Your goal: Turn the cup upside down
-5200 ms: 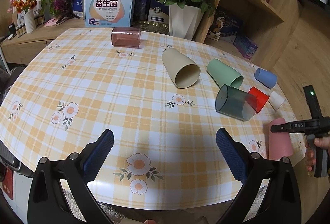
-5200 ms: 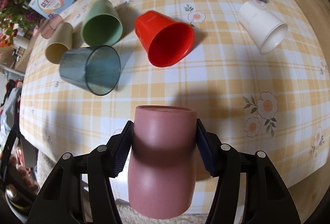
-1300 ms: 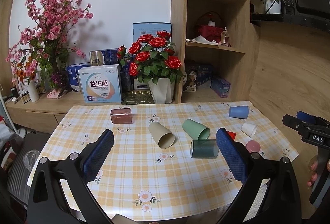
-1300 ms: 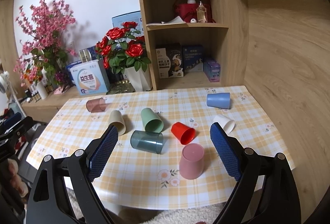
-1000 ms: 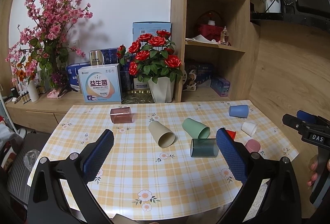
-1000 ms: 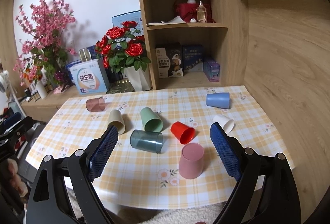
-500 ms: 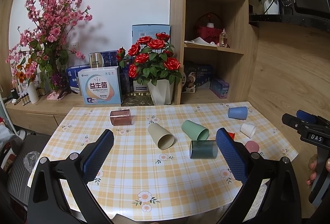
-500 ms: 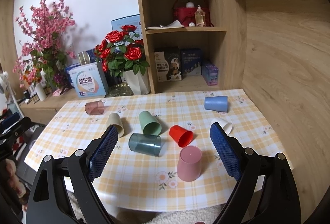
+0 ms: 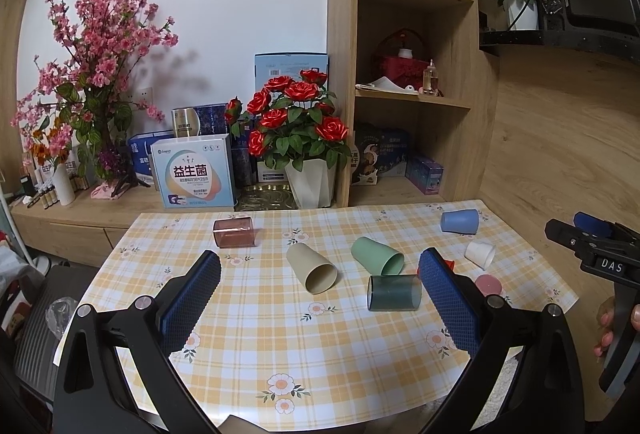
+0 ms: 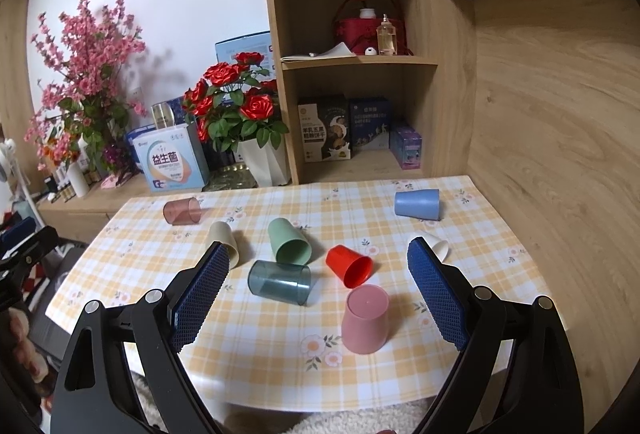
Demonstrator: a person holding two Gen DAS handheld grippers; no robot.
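A pink cup (image 10: 365, 319) stands upside down near the table's front edge; it also shows in the left wrist view (image 9: 489, 284), partly behind a finger. Lying on their sides are a red cup (image 10: 349, 264), a dark teal clear cup (image 10: 279, 281), a green cup (image 10: 288, 240), a beige cup (image 10: 224, 242), a white cup (image 10: 436, 244), a blue cup (image 10: 417, 204) and a brownish clear cup (image 10: 182, 211). My right gripper (image 10: 318, 298) is open and empty, held back from the table. My left gripper (image 9: 320, 306) is open and empty, also held back.
The table (image 10: 472, 210) has a yellow plaid cloth. Behind it stand a white vase of red roses (image 10: 240, 122), boxes (image 10: 170, 164), a pink blossom plant (image 10: 84, 82) and a wooden shelf unit (image 10: 352, 54). A wood-panelled wall (image 10: 552, 114) is at the right.
Five seconds ago my right gripper was shut on the pink cup at the table's edge. It has let go and both grippers have pulled far back. In the last second little moves.
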